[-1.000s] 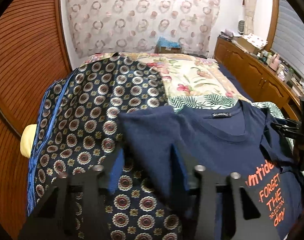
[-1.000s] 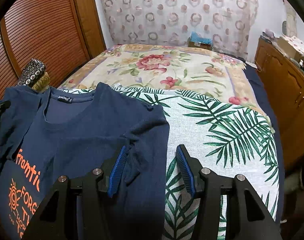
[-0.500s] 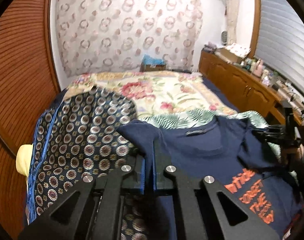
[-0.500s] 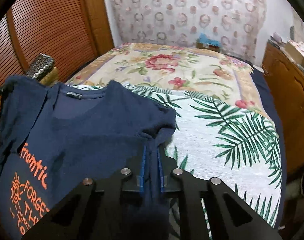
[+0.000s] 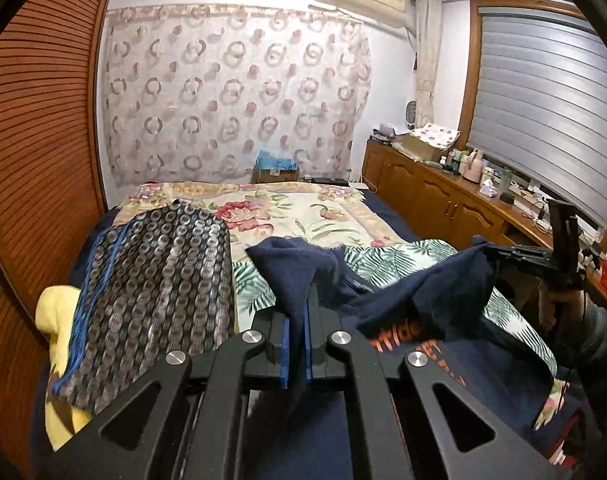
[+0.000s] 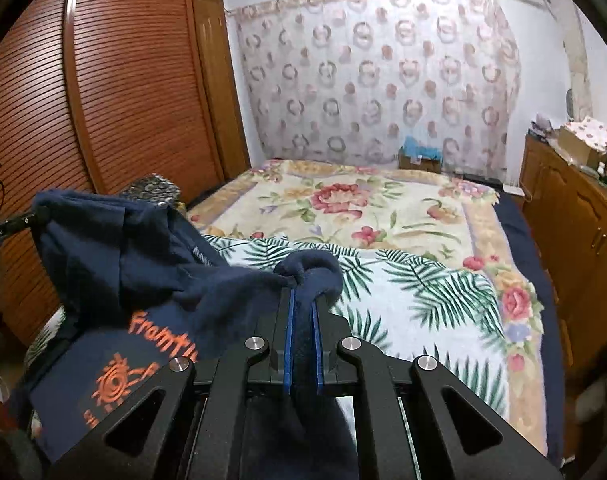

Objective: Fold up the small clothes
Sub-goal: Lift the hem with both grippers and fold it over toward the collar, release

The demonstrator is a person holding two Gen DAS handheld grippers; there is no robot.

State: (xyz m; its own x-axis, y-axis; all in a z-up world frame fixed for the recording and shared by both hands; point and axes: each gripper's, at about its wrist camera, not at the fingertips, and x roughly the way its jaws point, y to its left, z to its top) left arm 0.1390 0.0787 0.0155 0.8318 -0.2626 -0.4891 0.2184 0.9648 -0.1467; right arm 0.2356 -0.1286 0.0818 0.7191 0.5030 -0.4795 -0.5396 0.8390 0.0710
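Note:
A navy T-shirt (image 5: 431, 300) with orange print hangs between my two grippers above the bed. My left gripper (image 5: 296, 312) is shut on one shoulder or sleeve of it. My right gripper (image 6: 302, 308) is shut on the other shoulder; the shirt (image 6: 151, 264) sags to its left with the orange print facing up. In the left wrist view the right gripper (image 5: 531, 258) shows at the far right, held in a hand. The shirt's lower part lies below, partly hidden by the gripper bodies.
A palm-leaf cloth (image 6: 423, 296) covers the near bed over a floral bedspread (image 6: 363, 208). A patterned navy garment (image 5: 155, 280) lies folded on the left beside something yellow (image 5: 55, 312). A wooden wardrobe (image 6: 103, 100) stands left, a cluttered sideboard (image 5: 455, 200) right.
Both grippers closed on the shirt's shoulders, then lifted it off the bed. The shirt, flat a second ago, now hangs bunched between them.

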